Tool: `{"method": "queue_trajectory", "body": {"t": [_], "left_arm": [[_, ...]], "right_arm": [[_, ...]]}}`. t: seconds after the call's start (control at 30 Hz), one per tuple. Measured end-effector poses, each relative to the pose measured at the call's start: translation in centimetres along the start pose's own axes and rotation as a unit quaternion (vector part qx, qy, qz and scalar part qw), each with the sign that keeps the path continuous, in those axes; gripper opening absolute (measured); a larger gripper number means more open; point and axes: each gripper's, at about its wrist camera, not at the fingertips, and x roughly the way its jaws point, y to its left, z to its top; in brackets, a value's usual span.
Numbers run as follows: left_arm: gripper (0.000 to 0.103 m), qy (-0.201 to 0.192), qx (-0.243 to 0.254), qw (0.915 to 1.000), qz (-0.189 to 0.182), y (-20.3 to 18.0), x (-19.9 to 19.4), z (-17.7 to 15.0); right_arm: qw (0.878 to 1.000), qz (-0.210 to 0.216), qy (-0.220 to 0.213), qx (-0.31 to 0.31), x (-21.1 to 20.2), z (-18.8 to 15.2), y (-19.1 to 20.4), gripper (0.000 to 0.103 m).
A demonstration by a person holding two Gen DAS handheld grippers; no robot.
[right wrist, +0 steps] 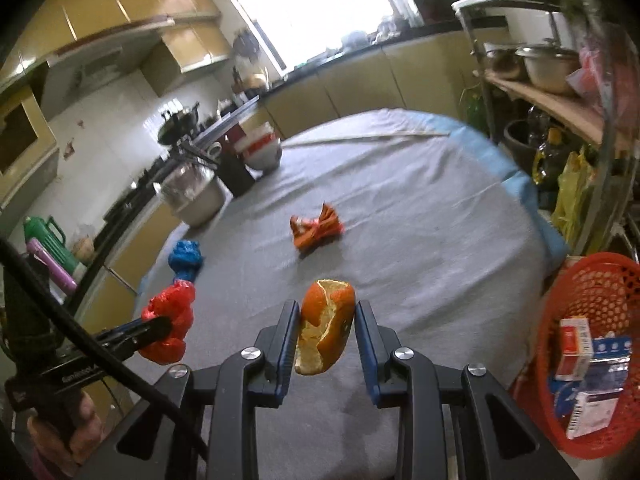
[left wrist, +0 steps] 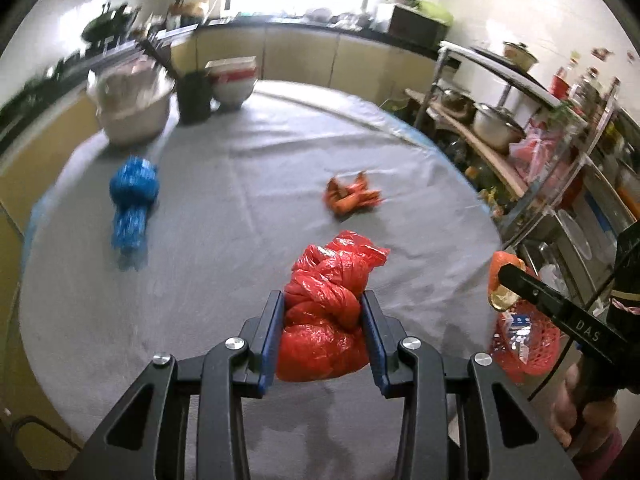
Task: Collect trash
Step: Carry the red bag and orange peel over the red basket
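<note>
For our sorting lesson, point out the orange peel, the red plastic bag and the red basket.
orange peel [right wrist: 326, 326]: right wrist view, on its outer skin between the jaws.
red plastic bag [left wrist: 324, 320]: left wrist view, on its knotted middle.
red basket [right wrist: 592, 280]: right wrist view, on its mesh wall.

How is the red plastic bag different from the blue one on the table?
The red bag is pinched between the fingers of the left claw, lifted off the cloth; the blue bag lies untouched on the table, farther away near the metal pot. The red bag looks smooth and glossy, the blue bag patterned. Both are crumpled and knotted into bundles.
</note>
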Motion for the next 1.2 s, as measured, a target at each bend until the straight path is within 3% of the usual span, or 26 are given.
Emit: {"method": "queue_trajectory", "body": {"t": [0.17, 0.47, 1.2], "left_arm": [[0.04, -0.025, 0.027, 0.9993, 0.008, -2.8, -1.6, 0.4], [0.04, -0.04, 0.066, 0.9969, -0.014, -6.9, -2.6, 0.6], [0.04, -0.039, 0.125, 0.9908, -0.033, -12.3, -2.4, -0.6]], "right_arm": [[0.999, -0.023, -0.038, -0.003, -4.0, -0.4, -2.2, 0.031], [0.994, -0.052, -0.088, 0.04, -8.8, 0.0, -7.2, 0.031], [0.986, -0.072, -0.115, 0.093, -10.5, 0.2, -11.8, 0.031]]}}
